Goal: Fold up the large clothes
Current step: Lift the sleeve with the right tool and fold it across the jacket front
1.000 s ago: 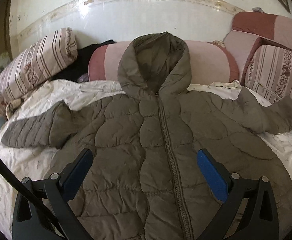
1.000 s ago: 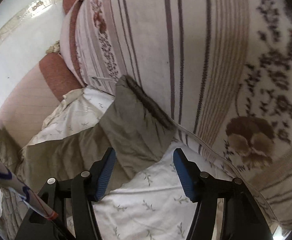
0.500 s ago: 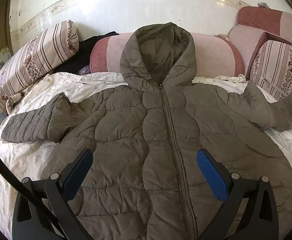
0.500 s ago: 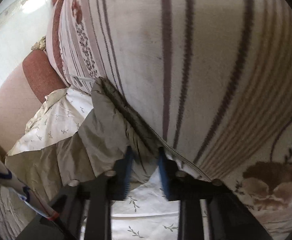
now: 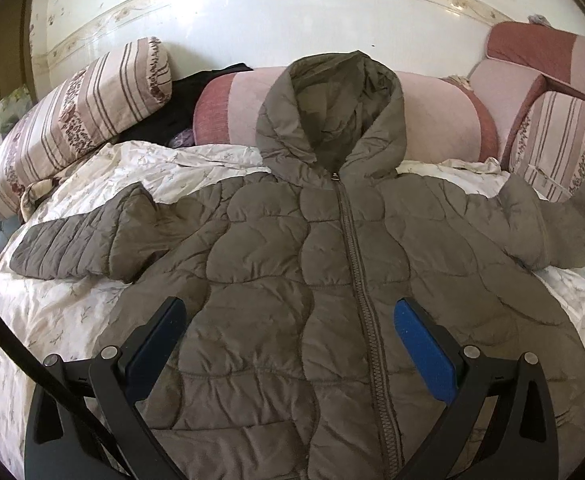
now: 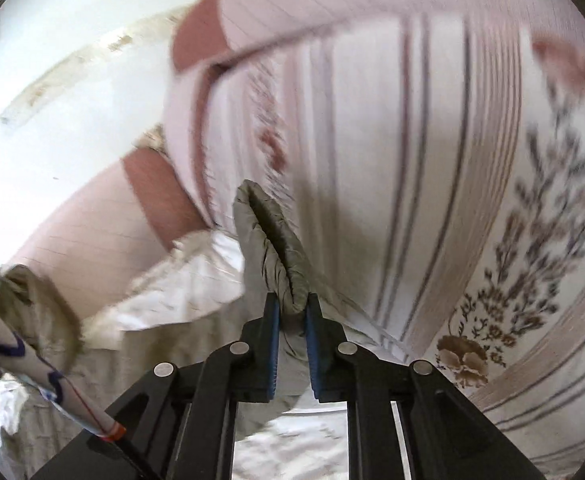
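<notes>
An olive quilted hooded jacket (image 5: pixel 292 280) lies zipped and face up on the bed, hood against the bolster, both sleeves spread out. My left gripper (image 5: pixel 288 308) hovers open over its lower front, with nothing between its blue pads. In the right wrist view my right gripper (image 6: pixel 293 304) has its jaws closing on the cuff of the jacket's right sleeve (image 6: pixel 268 236), and the pads pinch the fabric. That sleeve (image 5: pixel 552 232) rises off the sheet at the right edge of the left wrist view.
A floral white sheet (image 5: pixel 52 312) covers the bed. A striped pillow (image 5: pixel 76 120) lies at the back left beside a black garment (image 5: pixel 180 108). A pink bolster (image 5: pixel 432 120) sits behind the hood. A striped floral cushion (image 6: pixel 412 160) stands close behind the held cuff.
My right gripper went from open around the sleeve cuff to shut on it and lifted it. The sleeve end has risen at the right. The left gripper stays open, nearly still.
</notes>
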A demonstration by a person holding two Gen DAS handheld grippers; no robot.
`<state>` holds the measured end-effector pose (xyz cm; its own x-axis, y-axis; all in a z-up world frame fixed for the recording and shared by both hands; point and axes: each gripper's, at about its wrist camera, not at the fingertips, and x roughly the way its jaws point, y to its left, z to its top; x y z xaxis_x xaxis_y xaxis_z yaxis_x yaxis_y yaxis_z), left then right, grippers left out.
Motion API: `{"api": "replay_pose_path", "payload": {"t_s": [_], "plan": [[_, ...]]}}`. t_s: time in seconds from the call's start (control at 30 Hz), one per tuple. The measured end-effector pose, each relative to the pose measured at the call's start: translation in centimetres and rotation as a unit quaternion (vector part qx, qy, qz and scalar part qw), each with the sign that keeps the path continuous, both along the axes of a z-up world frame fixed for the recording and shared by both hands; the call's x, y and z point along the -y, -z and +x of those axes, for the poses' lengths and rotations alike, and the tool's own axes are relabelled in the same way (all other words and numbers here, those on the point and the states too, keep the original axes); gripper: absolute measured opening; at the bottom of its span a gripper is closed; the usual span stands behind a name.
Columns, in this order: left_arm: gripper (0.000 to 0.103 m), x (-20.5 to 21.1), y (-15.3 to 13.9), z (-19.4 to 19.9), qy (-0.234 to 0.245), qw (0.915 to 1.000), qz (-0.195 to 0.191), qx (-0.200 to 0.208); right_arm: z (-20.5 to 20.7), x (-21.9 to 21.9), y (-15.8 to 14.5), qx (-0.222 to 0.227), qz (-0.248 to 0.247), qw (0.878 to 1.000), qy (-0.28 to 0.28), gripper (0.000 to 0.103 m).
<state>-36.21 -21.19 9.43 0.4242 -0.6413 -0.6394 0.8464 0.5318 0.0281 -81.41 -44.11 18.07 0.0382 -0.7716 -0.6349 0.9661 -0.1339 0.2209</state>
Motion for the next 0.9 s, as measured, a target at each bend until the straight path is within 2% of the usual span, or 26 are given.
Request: {"api": "replay_pose_path", "payload": {"t_s": [0.1, 0.27, 0.47, 0.6, 0.73, 0.9], "plan": [[0.103, -0.5, -0.4, 0.6, -0.008, 0.9999, -0.005, -0.009, 1.7, -1.6, -3.4, 0.005, -0.020, 1.000, -0.019, 0.012], [0.103, -1.7, -1.3, 1.9, -0.025, 0.9994, -0.018, -0.014, 6.8, -5.6, -8.7, 0.018, -0.059, 0.995, -0.079, 0.012], [0.103, -3.5, -2.2, 4.3, -0.051, 0.9979, -0.029, -0.025, 16.5, -10.3, -11.3, 0.021, -0.081, 0.982, -0.167, 0.012], [0.103, -4.9, -2.5, 6.2, -0.072, 0.9963, -0.033, -0.034, 23.4, -12.0, -11.2, 0.030, -0.076, 0.971, -0.226, 0.012], [0.103, -6.5, -2.8, 8.2, -0.097, 0.9934, -0.040, -0.047, 28.2, -13.7, -9.8, 0.033, -0.063, 0.959, -0.276, 0.012], [0.103, -7.7, -2.6, 10.1, -0.120, 0.9906, -0.033, -0.056, 35.1, -14.9, -5.8, 0.037, -0.032, 0.942, -0.333, 0.012]]}}
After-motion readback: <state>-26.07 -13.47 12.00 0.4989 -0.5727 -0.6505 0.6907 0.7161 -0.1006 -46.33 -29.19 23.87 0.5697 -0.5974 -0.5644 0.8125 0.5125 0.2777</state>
